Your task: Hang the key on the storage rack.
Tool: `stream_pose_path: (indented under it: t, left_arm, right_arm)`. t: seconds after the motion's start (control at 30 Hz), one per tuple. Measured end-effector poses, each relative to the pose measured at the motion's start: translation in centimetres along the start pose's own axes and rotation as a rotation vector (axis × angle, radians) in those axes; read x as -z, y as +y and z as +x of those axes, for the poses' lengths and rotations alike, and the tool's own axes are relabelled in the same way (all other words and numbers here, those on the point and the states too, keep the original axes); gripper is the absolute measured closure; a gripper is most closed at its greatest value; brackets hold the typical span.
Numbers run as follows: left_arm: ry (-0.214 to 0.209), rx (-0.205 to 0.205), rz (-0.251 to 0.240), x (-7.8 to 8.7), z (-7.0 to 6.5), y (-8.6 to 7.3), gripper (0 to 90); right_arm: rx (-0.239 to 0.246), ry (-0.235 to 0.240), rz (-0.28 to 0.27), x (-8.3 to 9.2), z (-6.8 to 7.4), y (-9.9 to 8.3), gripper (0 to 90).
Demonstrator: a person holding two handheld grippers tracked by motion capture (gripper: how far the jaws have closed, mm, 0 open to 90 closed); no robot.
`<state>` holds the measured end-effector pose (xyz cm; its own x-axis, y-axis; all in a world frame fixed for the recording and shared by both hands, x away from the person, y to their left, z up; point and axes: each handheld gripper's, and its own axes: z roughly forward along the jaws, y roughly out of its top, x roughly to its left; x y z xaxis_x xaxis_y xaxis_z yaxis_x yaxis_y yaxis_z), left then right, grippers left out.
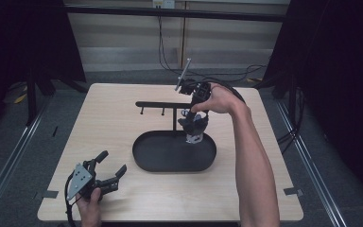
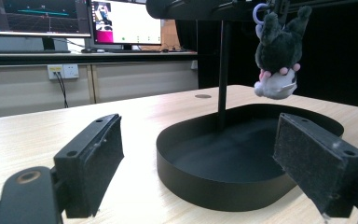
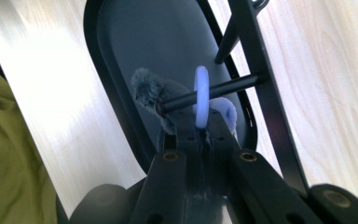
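1. Right claw pinches the ring, threaded on the peg just ahead; the plush dangles below.
2. Left claw is spread, idle.
3. Releasing before the ring seats deeper could drop the plush into the tray.

I count one table in front of me, with one black oval tray on it. One black stand rises from that tray: one upright post, one crossbar. Under the crossbar I can make out two short pegs in the high view, and one peg up close in the right gripper view. One plush toy hangs there, with one pale blue ring on the peg. I have two grippers: the left gripper and the right gripper. Two monitors sit in the background, and one wall socket.
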<state>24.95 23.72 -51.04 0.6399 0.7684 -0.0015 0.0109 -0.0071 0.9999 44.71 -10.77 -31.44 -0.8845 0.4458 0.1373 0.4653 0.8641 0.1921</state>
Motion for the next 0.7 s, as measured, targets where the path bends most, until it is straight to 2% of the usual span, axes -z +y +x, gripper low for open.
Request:
stream_pose_path:
  t: [0.27,0.33,0.5,0.7]
  left_arm:
    - [0.000,-0.002,0.000,0.01,0.01,0.00,15.4]
    - [0.000,-0.002,0.001,0.01,0.01,0.00,15.4]
    - [-0.001,0.003,0.000,0.00,-0.02,-0.01,15.4]
    - [0.000,0.002,-0.002,-0.01,-0.01,0.00,15.4]
  right_arm:
    - [0.002,-0.029,-0.006,-0.29,-0.11,0.14,87.5]
    - [-0.012,-0.050,-0.019,-0.24,-0.21,-0.01,87.5]
    - [-0.025,-0.034,-0.051,-0.35,-0.34,-0.54,87.1]
    - [-0.030,-0.028,-0.040,-0.51,-0.20,-0.78,83.7]
